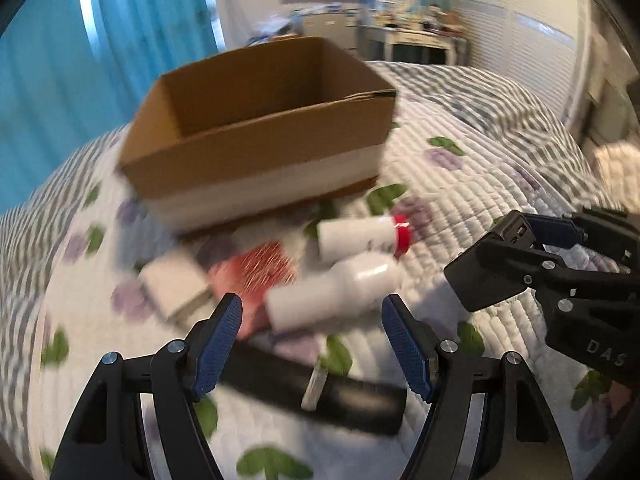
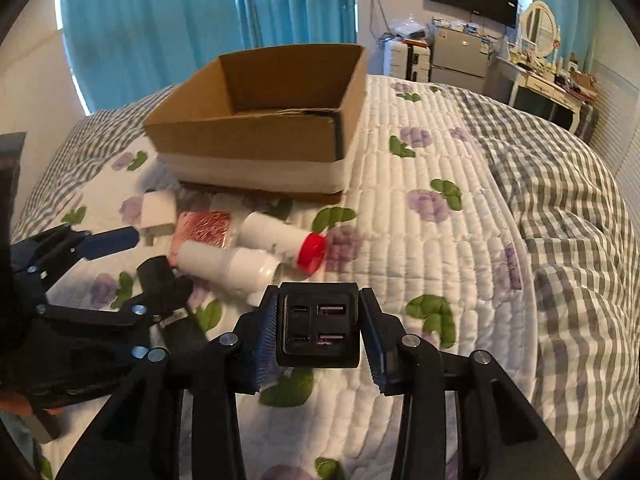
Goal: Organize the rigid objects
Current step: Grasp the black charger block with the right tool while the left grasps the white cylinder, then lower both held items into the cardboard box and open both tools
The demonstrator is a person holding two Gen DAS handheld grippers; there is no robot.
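Observation:
An open cardboard box [image 1: 256,132] [image 2: 260,120] stands on the bed. In front of it lie a white bottle with a red cap [image 1: 362,236] [image 2: 280,240], a plain white bottle [image 1: 332,292] [image 2: 224,262], a red sparkly item [image 1: 256,276] [image 2: 204,230], a white block [image 1: 174,284] [image 2: 158,212] and a black bar [image 1: 316,392]. My left gripper [image 1: 312,344] [image 2: 116,248] is open, just short of the plain white bottle. My right gripper [image 2: 318,324] is shut on a black USB charger block [image 2: 318,322] [image 1: 486,276], held above the quilt right of the pile.
The bed has a white floral quilt [image 2: 420,240] and a grey checked blanket [image 2: 560,200] on the right. Blue curtains [image 2: 180,20] hang behind. A dresser [image 2: 552,88], mirror and wall TV stand at the far right.

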